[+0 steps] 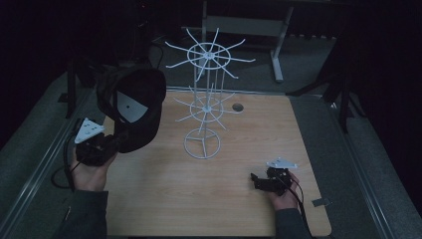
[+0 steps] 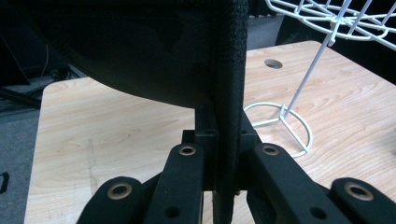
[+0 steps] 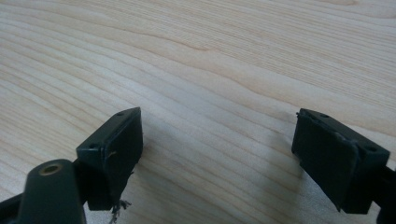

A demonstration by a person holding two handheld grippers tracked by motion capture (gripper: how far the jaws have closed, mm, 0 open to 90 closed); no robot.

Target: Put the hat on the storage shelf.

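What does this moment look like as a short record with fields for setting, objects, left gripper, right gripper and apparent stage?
setting: wooden table, dim room
objects: black cap; white wire rack, upright near the table's middle
left gripper: jaws shut on the cap's edge, cap held above the table left of the rack
right gripper: jaws open, nothing between them, low over bare wood at the table's right front
apparent stage: cap lifted, not yet on the rack; the rack's prongs look bare
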